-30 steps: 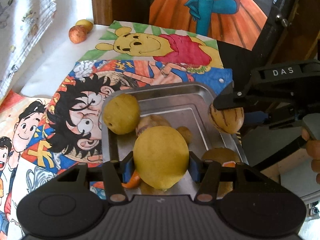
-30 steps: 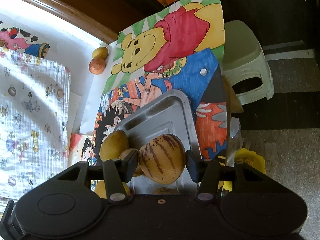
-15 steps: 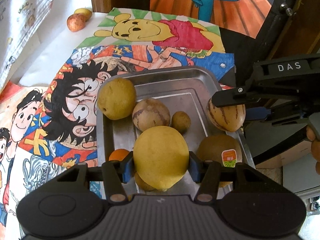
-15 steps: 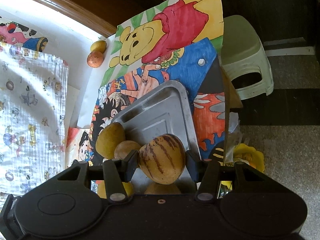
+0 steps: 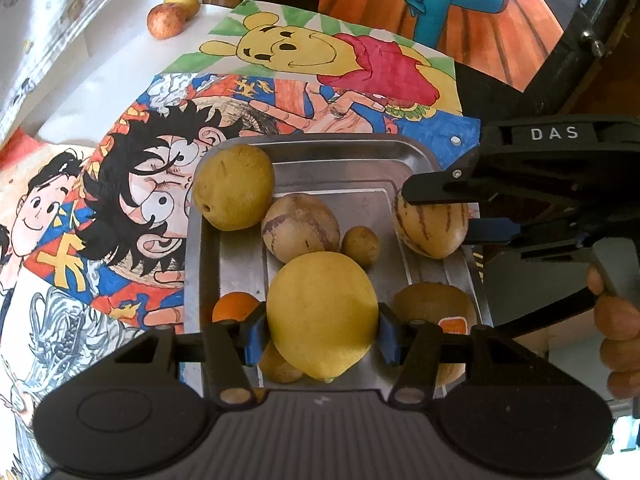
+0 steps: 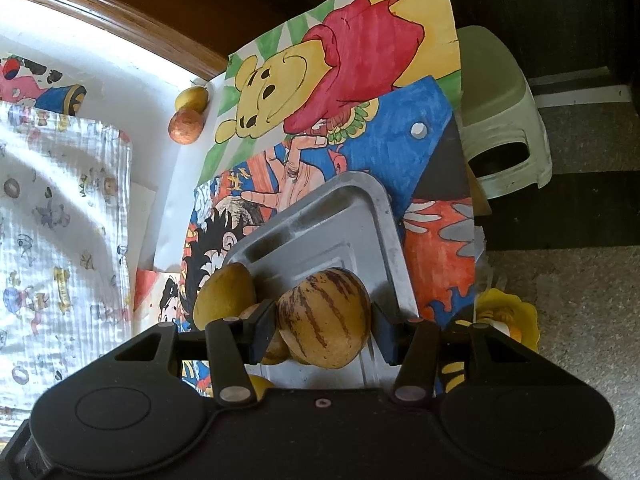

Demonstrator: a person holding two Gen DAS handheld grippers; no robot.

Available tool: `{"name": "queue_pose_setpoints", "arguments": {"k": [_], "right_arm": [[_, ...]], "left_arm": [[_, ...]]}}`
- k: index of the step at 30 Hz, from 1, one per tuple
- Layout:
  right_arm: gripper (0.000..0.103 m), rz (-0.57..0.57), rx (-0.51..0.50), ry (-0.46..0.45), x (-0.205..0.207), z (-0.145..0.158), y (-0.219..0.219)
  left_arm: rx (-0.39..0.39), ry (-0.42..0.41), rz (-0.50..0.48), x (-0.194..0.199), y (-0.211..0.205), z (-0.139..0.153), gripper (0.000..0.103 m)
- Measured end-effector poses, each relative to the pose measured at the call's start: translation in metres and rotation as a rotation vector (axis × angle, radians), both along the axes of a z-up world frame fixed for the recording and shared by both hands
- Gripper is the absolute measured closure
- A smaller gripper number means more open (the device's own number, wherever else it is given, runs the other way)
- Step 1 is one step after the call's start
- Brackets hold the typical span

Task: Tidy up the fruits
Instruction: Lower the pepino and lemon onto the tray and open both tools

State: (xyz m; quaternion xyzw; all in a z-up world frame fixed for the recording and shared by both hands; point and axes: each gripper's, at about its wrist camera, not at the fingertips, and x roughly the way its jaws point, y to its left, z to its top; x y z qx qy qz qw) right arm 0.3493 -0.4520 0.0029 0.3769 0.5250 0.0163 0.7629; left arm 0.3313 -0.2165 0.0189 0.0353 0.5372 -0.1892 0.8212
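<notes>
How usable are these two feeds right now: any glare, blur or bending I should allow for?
Left wrist view: sharp, evenly lit, though the white tabletop washes out and the metal tray bows from fisheye. Right wrist view: sharp on the striped fruit between the right gripper pads; the white surface at top left is blown out, the floor on the right dim, and the edges curve strongly.

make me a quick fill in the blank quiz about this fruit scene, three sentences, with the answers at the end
1. The left gripper is shut on a plain ____ fruit.
2. The striped fruit is held by the ____ gripper.
3. Both grippers hover over a metal ____ of fruit.
Missing words: yellow; right; tray
</notes>
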Motion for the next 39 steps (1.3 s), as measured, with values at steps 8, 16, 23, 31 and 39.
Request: {"name": "queue_pose_setpoints", "arguments": {"k": [8, 16, 23, 31, 39], "right_arm": [[0.05, -0.017, 0.009, 0.018, 0.007, -0.006, -0.002], [0.049, -0.022, 0.016, 0.039, 0.008, -0.01, -0.002], [0.049, -0.02, 0.017, 0.04, 0.007, -0.011, 0.0], [0.047, -0.017, 0.017, 0.04, 0.007, -0.011, -0.001], [0.047, -0.016, 0.021, 0.042, 0.004, -0.01, -0.003]], "left_arm": [[-0.015, 0.016, 0.02, 0.001, -0.001, -0.003, 0.045], [-0.028, 0.036, 0.041, 0.003, -0.001, -0.005, 0.044], [-0.037, 0.08, 0.084, 0.008, 0.006, -0.012, 0.045], [-0.025, 0.079, 0.083, 0.007, 0.004, -0.011, 0.044], [-0.029, 0.068, 0.084, 0.004, 0.006, -0.005, 0.044]]}}
